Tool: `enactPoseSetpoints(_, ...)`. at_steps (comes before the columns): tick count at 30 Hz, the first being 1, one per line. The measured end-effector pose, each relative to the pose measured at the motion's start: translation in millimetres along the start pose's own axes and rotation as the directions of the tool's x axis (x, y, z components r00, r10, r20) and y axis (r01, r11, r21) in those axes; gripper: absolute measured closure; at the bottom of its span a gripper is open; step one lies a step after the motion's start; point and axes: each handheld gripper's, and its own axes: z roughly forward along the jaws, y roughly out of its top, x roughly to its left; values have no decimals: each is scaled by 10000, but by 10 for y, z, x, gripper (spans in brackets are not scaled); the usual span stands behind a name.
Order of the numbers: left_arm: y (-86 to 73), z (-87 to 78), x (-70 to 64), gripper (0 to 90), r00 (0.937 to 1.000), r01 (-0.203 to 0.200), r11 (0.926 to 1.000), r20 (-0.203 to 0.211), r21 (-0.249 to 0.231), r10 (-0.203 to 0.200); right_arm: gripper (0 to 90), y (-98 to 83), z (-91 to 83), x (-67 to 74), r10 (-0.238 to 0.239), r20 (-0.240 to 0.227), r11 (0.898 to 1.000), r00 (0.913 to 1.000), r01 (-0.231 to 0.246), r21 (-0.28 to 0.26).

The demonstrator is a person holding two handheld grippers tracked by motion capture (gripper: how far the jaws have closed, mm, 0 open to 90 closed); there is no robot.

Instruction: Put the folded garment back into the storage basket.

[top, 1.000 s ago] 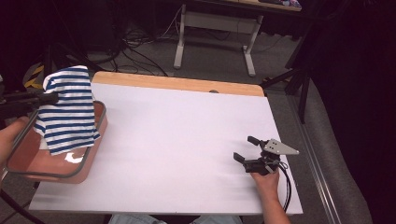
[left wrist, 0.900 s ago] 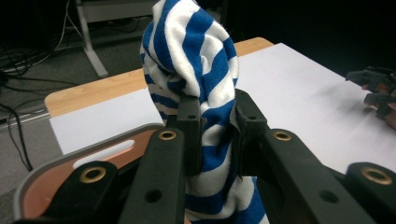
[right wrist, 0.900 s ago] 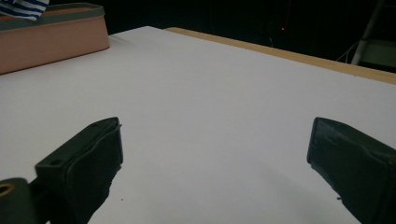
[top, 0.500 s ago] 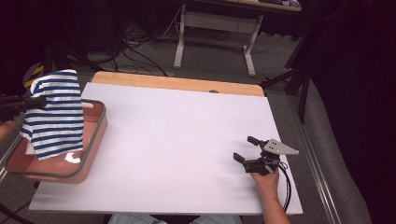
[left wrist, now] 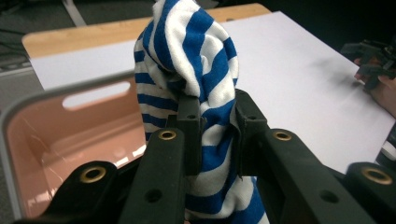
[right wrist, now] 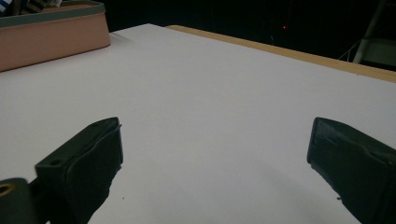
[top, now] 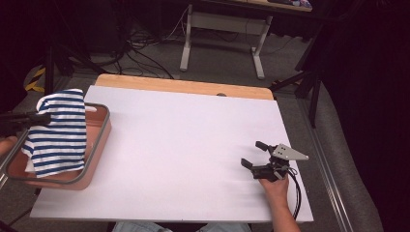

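A blue-and-white striped cloth [top: 60, 135] hangs over the pink basket [top: 100, 140] at the table's left edge, its lower end down inside the grey rim. My left gripper [top: 42, 117] comes in from the far left and is shut on the cloth's upper part. In the left gripper view the two black jaws pinch the bunched cloth [left wrist: 196, 60] at the left gripper [left wrist: 217, 135], with the basket [left wrist: 56, 140] below. My right gripper [top: 251, 153] rests open on the white table at the lower right, held by a hand. The right gripper [right wrist: 215, 144] has nothing between its jaws.
The white tabletop [top: 183, 140] has a wooden strip [top: 183, 86] along its far edge. Beyond it are cables and the legs of a stand [top: 222, 29] on the floor. The basket's side [right wrist: 51, 32] shows at the top left of the right gripper view.
The left gripper has carried the striped cloth left and downward, so it hangs lower over the basket. The right gripper has stayed put.
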Motion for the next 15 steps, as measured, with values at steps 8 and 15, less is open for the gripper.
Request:
enactPoseSetpoints(8,-81,181,139,768,9969,144,9982,763,588,-188,39,0,6,3,-24,2,10000,10000,24,31)
enactPoseSetpoints(15,-93,378,227,763,9961,-249,9944,871,1024,160,39,0,14,5,-43,-23,10000,10000,43,59)
